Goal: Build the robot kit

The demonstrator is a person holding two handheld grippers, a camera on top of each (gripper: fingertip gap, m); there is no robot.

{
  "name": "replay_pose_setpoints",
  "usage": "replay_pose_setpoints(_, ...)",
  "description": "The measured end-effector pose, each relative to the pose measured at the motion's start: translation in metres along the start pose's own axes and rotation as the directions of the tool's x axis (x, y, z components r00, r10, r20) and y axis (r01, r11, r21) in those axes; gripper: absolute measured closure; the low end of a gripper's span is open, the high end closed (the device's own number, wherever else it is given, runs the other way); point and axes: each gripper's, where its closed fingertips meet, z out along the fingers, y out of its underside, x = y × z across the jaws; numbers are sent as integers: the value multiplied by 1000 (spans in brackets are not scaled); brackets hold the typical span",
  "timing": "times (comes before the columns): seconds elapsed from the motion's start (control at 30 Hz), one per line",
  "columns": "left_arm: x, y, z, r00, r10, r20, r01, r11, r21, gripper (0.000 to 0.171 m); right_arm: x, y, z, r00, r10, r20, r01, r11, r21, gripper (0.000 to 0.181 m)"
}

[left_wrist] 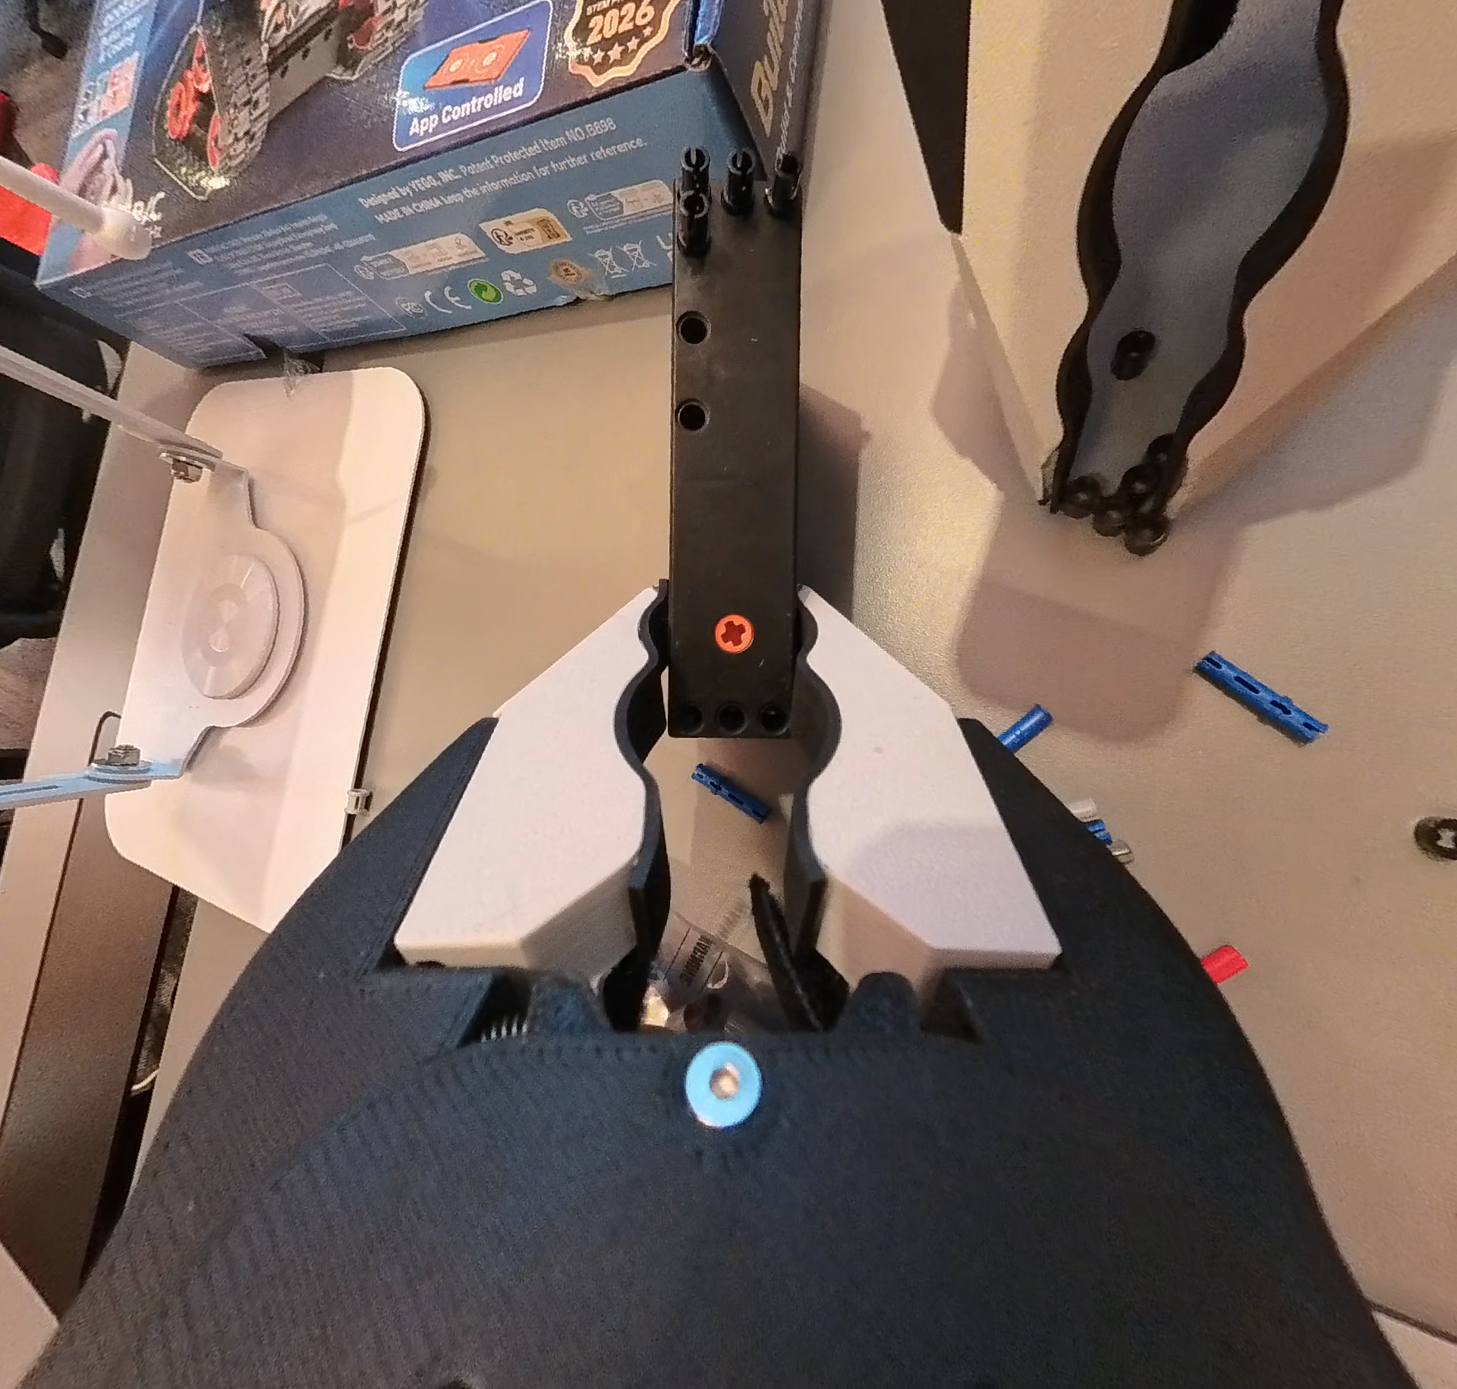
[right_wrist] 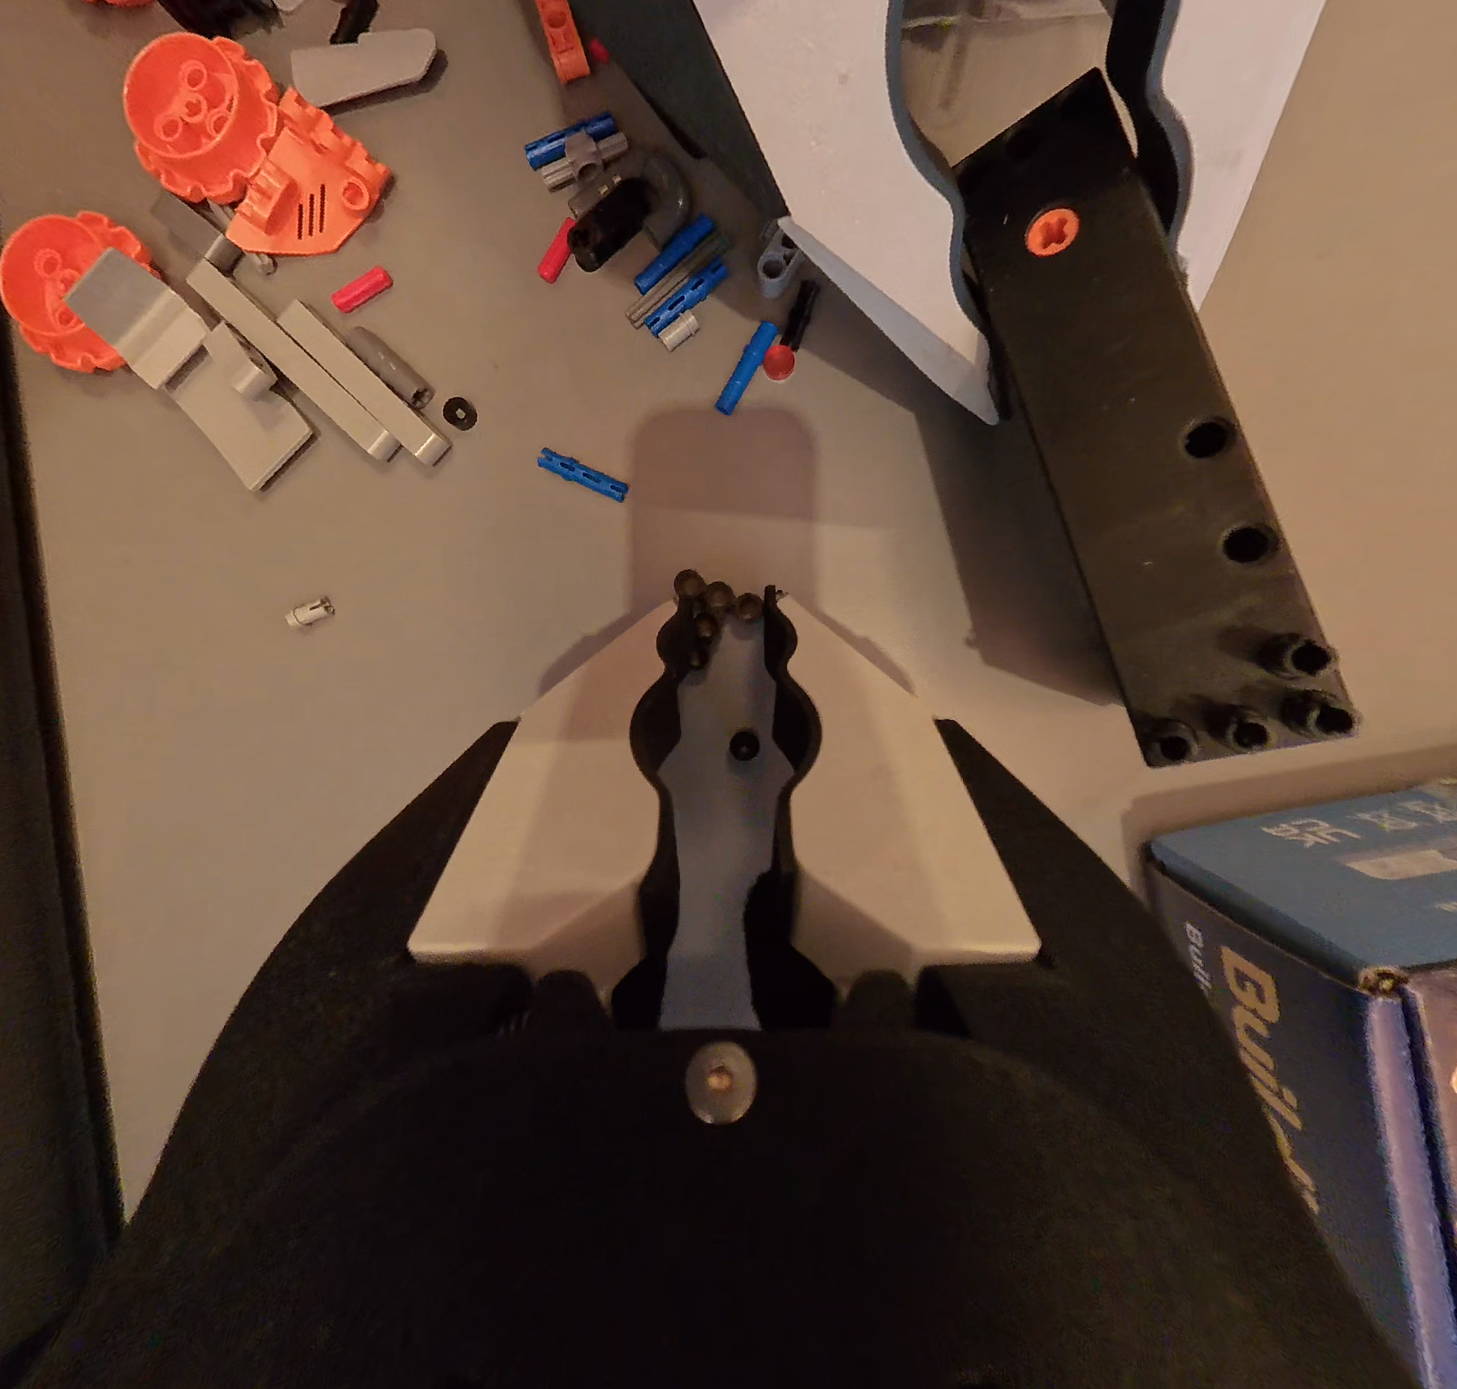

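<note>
My left gripper is shut on the near end of a long black block that has an orange cross-shaped socket and side holes. Three black pins stick out of the block's far end. The block points away from me, above the grey table. My right gripper is shut on a small black clump of pin-like tubes at its fingertips, which also shows in the left wrist view. In the right wrist view the black block hangs to the right of my right gripper, apart from it.
A blue toy box lies beyond the block and shows at the right. A white pad with a metal bracket is at the left. Orange wheels, grey beams and blue pins lie scattered on the table.
</note>
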Motion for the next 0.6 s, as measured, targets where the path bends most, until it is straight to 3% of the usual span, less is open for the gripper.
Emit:
replay_pose_setpoints(0.2, 0, 0, 0, 1000, 1, 1, -1, 1000, 0, 146, 10, -8, -27, 999, 2, -36, 1, 997, 81, 166)
replay_pose_setpoints(0.4, 0, 0, 0, 1000, 6, 4, -6, 1000, -1, 146, 44, -29, -92, 956, 6, -292, 66, 970, 236, 165)
replay_pose_setpoints(0.6, 0, -1, 0, 1000, 17, 11, -17, 1000, -5, 146, 58, -30, -84, 913, -27, -408, 115, 974, 193, 165)
